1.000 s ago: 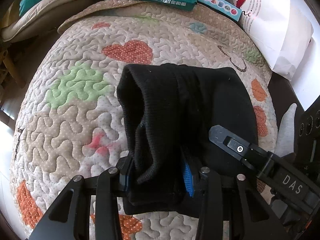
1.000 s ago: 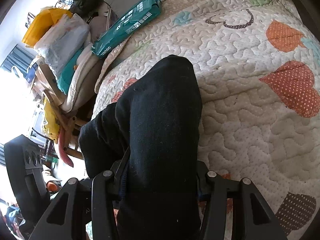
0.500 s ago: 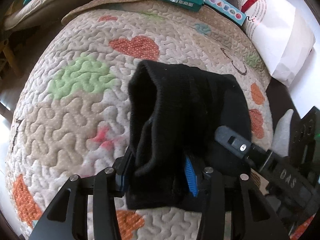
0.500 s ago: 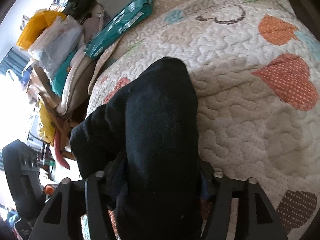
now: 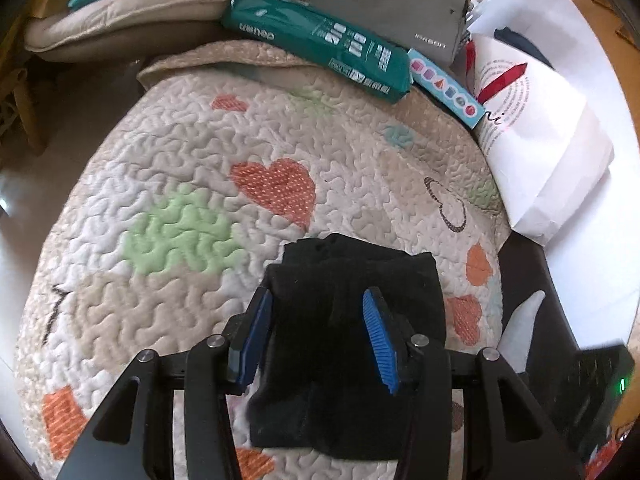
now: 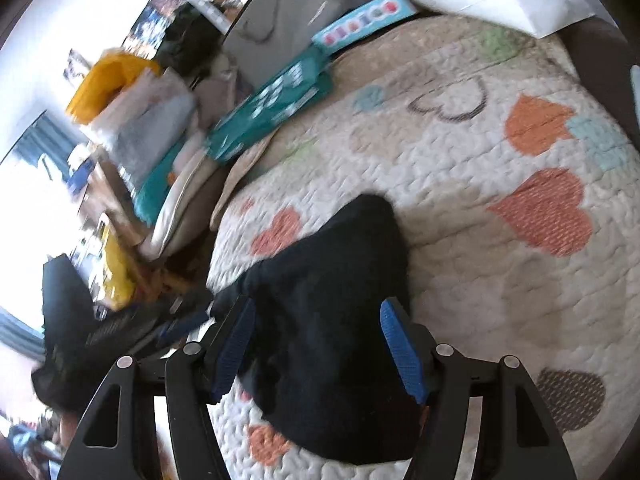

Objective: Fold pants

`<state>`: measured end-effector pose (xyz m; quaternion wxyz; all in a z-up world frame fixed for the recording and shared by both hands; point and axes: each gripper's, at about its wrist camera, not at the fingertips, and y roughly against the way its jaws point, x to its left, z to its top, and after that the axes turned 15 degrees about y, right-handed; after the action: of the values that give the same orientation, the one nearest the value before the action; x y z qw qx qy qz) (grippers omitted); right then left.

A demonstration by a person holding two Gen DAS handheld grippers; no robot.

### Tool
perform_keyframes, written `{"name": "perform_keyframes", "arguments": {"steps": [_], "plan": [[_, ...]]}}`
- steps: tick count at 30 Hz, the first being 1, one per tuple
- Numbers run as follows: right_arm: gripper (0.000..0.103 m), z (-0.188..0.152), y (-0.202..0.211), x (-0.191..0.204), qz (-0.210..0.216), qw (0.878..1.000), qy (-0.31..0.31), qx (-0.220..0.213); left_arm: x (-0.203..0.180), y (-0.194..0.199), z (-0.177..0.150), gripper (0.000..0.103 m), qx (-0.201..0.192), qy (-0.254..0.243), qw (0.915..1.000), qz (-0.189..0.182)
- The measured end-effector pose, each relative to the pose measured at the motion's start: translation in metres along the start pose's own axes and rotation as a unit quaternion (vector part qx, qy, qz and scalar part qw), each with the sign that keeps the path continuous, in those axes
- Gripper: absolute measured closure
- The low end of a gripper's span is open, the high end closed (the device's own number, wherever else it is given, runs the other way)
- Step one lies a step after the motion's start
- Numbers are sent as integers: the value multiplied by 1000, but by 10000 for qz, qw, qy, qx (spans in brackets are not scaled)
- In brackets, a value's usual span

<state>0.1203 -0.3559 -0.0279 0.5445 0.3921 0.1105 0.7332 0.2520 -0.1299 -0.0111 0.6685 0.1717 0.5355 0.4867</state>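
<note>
Pants (image 5: 352,344) lie folded between both grippers' parted fingers (image 6: 400,352).

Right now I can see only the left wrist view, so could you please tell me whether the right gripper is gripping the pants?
Observer: No. In the right wrist view the right gripper is open. The black pants lie on the quilt between its pads, which do not press them.
Operator: Thank you. What is on the quilt just to the right of that gripper?
Observer: Only a printed dark brown dotted heart.
Operator: And what sits past the cushions at the far left?
Observer: A yellow bag, blurred, on the pile of clutter.
</note>
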Motion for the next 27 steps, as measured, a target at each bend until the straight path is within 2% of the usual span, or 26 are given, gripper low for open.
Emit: {"name": "perform_keyframes", "arguments": {"steps": [3,7,10,11,14,16,20,22,27], "plan": [[32,-9,-13,11,-53,9992,200,341,-5,-18,-1,57,104,-121,9996,242],[32,-21,-25,25,-788,9908,834,721,-6,-39,-1,55,131,-269,9983,499],[31,-29,-36,25,-1125,9819,1114,1040,-4,-51,3,52,242,-230,9980,532],[31,-31,-38,20,-1142,9814,1107,1073,-2,-54,5,47,271,-182,9981,528],[23,-35,-41,7,-1073,9849,848,1065,6,-63,9,32,360,26,9981,507],[19,-38,-43,-2,-963,9876,581,1092,18,-66,12,27,452,300,9978,391],[18,-44,-42,-15,-572,9930,31,1029,40,-58,17,26,630,875,9941,-81],[18,-44,-35,-15,-579,9943,-30,890,47,-44,19,26,585,990,9931,-226],[18,-36,4,-2,-836,9957,177,363,64,4,18,26,298,991,9946,-87]]}}
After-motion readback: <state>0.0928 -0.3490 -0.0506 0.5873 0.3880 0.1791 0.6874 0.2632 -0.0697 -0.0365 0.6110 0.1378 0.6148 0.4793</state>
